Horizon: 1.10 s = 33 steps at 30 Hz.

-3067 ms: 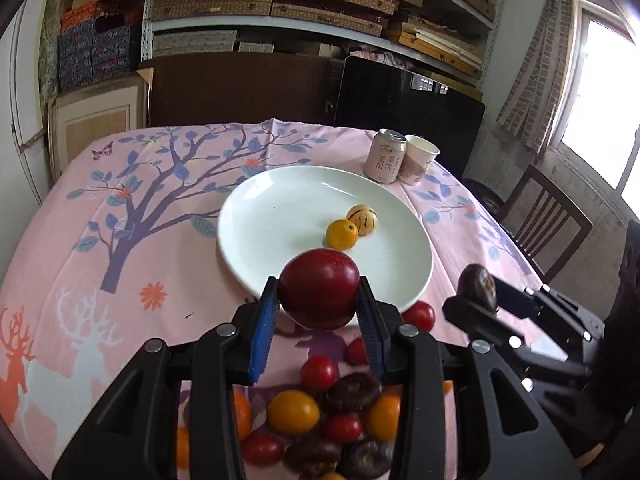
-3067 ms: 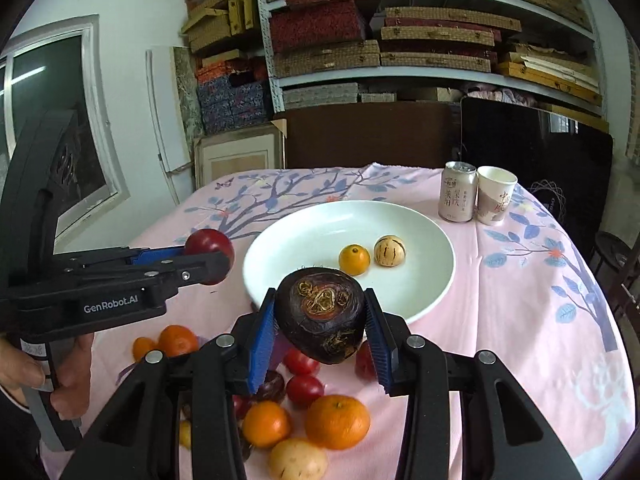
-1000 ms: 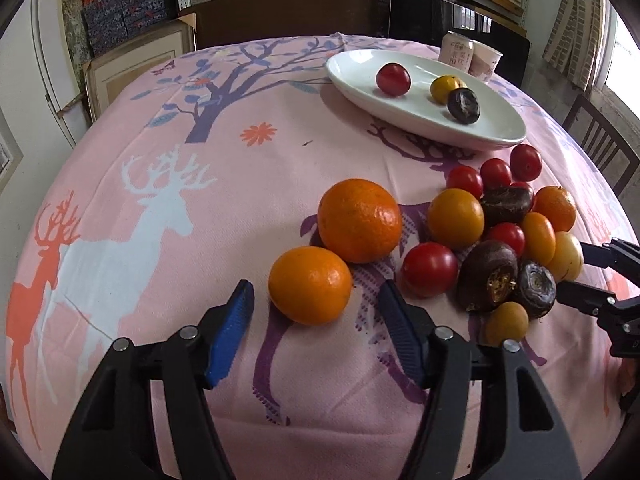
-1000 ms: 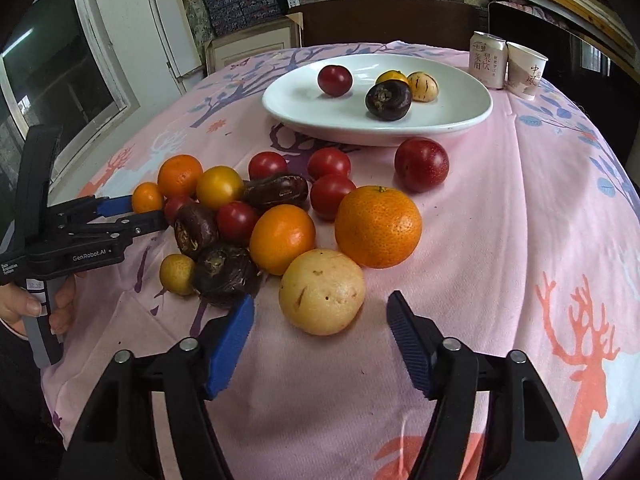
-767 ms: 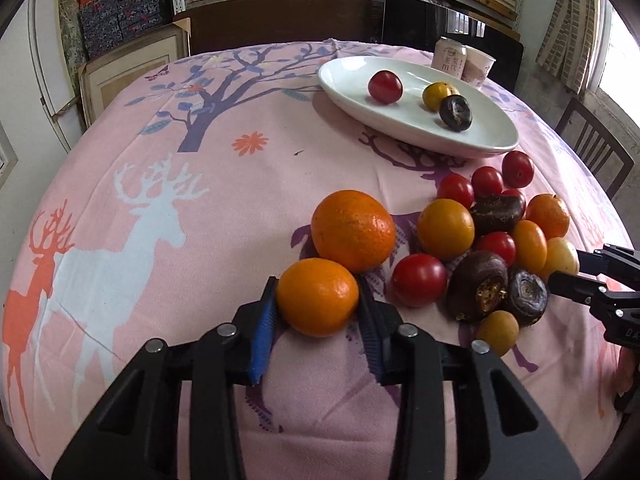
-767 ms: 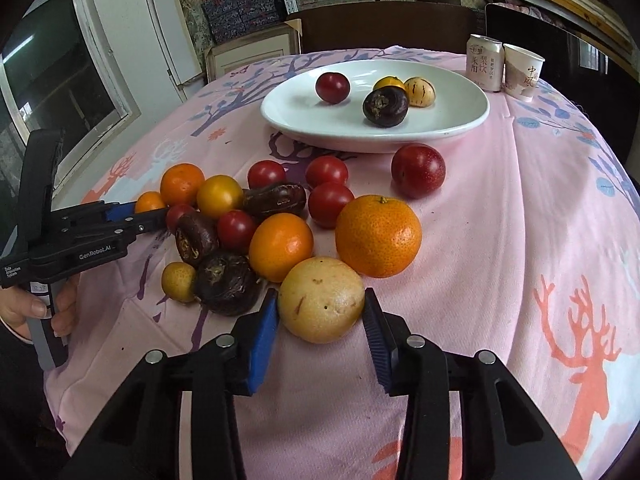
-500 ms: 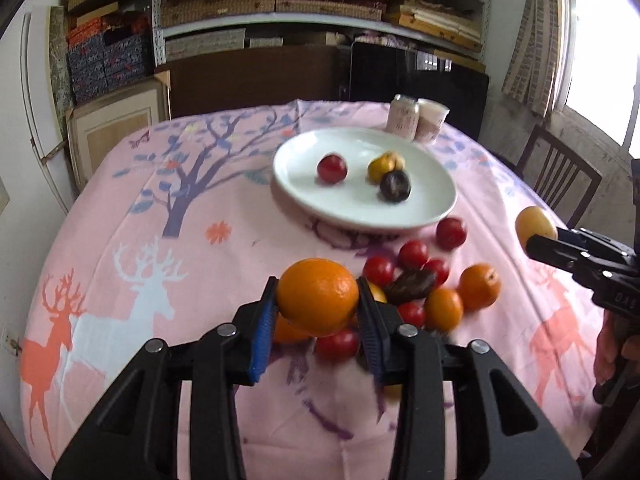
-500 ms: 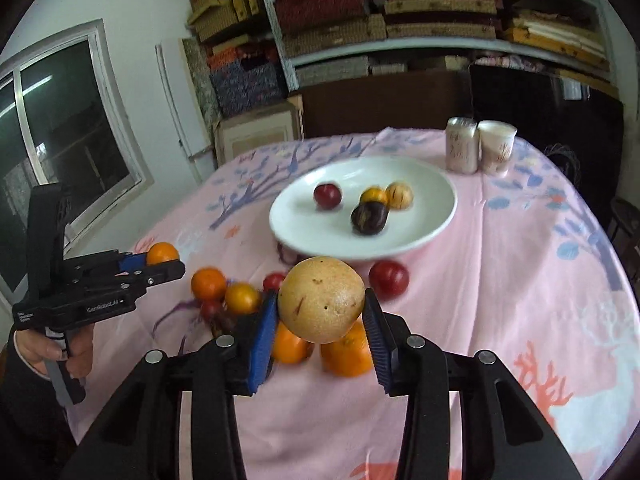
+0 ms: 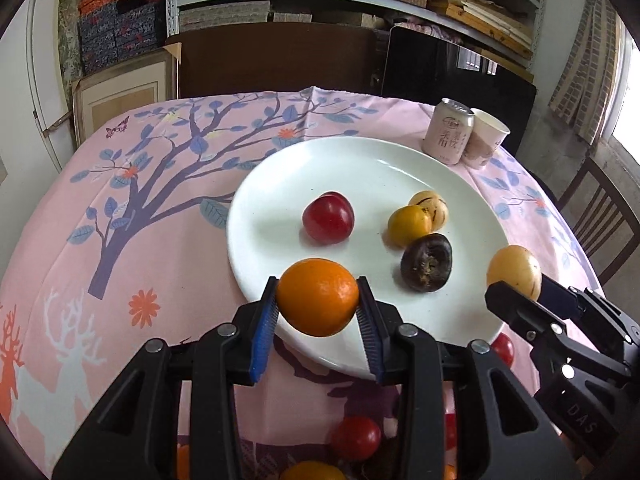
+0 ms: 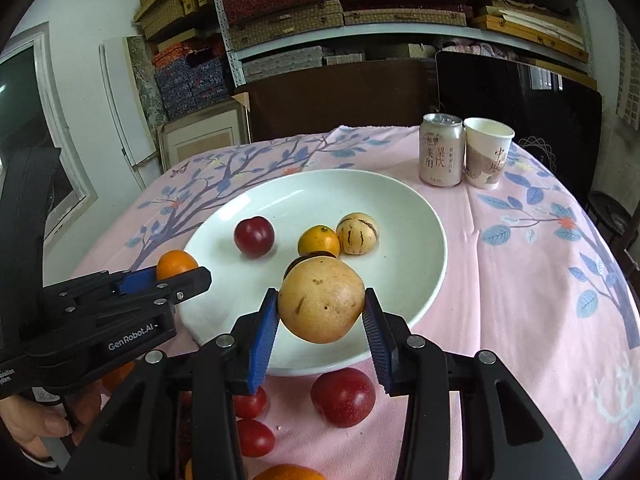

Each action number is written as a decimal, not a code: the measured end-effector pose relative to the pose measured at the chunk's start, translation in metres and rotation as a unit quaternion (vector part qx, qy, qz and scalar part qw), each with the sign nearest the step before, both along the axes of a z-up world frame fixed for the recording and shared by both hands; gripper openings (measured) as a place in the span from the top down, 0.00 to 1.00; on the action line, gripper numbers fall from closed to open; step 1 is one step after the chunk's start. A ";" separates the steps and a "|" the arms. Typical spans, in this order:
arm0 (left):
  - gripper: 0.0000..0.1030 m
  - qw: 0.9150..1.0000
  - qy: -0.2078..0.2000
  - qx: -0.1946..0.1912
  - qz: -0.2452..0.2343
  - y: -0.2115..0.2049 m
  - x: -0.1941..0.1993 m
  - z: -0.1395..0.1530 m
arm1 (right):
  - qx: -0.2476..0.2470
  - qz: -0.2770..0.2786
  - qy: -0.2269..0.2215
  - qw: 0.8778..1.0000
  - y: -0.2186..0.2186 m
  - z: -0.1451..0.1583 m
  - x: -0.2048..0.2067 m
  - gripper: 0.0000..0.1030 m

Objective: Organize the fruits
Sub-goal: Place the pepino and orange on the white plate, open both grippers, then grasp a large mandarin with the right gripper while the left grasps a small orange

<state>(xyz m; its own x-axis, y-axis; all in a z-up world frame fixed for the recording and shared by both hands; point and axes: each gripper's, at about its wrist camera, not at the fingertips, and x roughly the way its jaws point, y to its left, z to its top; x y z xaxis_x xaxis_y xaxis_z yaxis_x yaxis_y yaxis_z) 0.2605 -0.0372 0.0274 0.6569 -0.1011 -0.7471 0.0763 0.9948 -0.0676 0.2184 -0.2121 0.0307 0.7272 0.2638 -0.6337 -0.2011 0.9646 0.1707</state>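
My left gripper (image 9: 318, 312) is shut on an orange (image 9: 318, 296), held above the near rim of the white plate (image 9: 272, 184). My right gripper (image 10: 320, 320) is shut on a tan yellow fruit (image 10: 320, 300), also over the plate's (image 10: 400, 200) near edge. Each gripper shows in the other view: the right gripper (image 9: 516, 286) at the right, the left gripper (image 10: 176, 274) at the left. On the plate lie a red plum (image 9: 328, 218), a small yellow-orange fruit (image 9: 409, 226), a striped pale fruit (image 9: 436, 204) and a dark purple fruit (image 9: 426, 262).
A drink can (image 10: 441, 150) and a paper cup (image 10: 486, 152) stand beyond the plate at the back right. Loose red fruits (image 10: 342, 396) lie on the pink tablecloth (image 10: 540, 280) in front of the plate. A wooden chair (image 9: 600, 220) stands at the right.
Both grippers closed on fruits in the heap, the left on the orange and the right on the tan fruit, then lifted them and carried them forward to the plate's near rim.
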 end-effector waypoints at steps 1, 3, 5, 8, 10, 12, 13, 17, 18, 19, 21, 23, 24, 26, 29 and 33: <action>0.64 1.000 0.001 0.000 0.006 0.001 0.003 -0.001 | 0.009 -0.001 0.006 1.000 -0.003 -0.004 0.004 0.58; 0.60 1.000 0.001 -0.008 0.016 0.005 0.006 0.000 | 0.032 -0.011 0.016 0.999 -0.013 -0.009 0.009 0.43; 0.27 0.999 -0.018 -0.013 0.040 0.012 0.003 0.007 | 0.059 -0.016 0.005 0.998 -0.024 -0.006 0.005 0.28; 0.11 0.996 -0.071 -0.001 0.057 0.022 -0.017 0.023 | 0.075 -0.007 -0.005 0.997 -0.033 0.003 -0.008 0.28; 0.11 0.996 -0.076 0.009 0.047 0.031 -0.030 0.029 | 0.083 0.004 -0.006 0.997 -0.036 0.008 -0.016 0.28; 0.08 0.995 -0.083 0.010 0.048 0.042 -0.045 0.031 | 0.079 0.005 -0.005 0.997 -0.038 0.012 -0.023 0.28; 0.06 0.995 -0.085 0.009 0.051 0.048 -0.052 0.031 | 0.079 0.004 -0.004 0.997 -0.040 0.013 -0.026 0.28; 0.06 0.997 -0.064 0.019 0.046 0.063 -0.070 0.022 | 0.068 0.018 0.016 0.997 -0.044 0.011 -0.043 0.27; 0.06 0.997 -0.052 0.028 0.042 0.066 -0.072 0.018 | 0.059 0.024 0.023 0.998 -0.042 0.009 -0.048 0.27; 0.06 0.998 -0.045 0.032 0.040 0.068 -0.075 0.016 | 0.050 0.032 0.028 0.998 -0.040 0.006 -0.054 0.27; 0.06 0.998 -0.039 0.032 0.033 0.074 -0.084 0.011 | 0.031 0.050 0.033 0.998 -0.034 0.000 -0.069 0.27; 0.06 0.999 -0.033 0.032 0.027 0.078 -0.090 0.006 | 0.010 0.071 0.038 0.997 -0.024 -0.007 -0.084 0.27; 0.06 0.999 -0.031 0.031 0.027 0.080 -0.092 0.005 | -0.004 0.080 0.040 0.996 -0.018 -0.010 -0.090 0.27; 0.06 0.999 -0.029 0.025 0.032 0.086 -0.095 0.003 | -0.027 0.099 0.042 0.994 -0.008 -0.014 -0.100 0.27; 0.06 0.999 -0.019 0.012 0.031 0.091 -0.095 0.000 | -0.063 0.118 0.044 0.990 0.008 -0.020 -0.110 0.27; 0.06 1.000 -0.012 0.009 0.023 0.093 -0.098 -0.001 | -0.090 0.111 0.064 0.988 0.013 -0.032 -0.101 0.33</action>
<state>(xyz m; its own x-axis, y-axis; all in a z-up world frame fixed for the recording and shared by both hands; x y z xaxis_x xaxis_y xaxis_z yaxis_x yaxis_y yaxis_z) 0.1624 0.0557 0.0265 0.6788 -0.0570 -0.7321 0.0324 0.9983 -0.0477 0.1172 -0.1994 -0.0015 0.5748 0.2814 -0.7684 -0.3985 0.9164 0.0376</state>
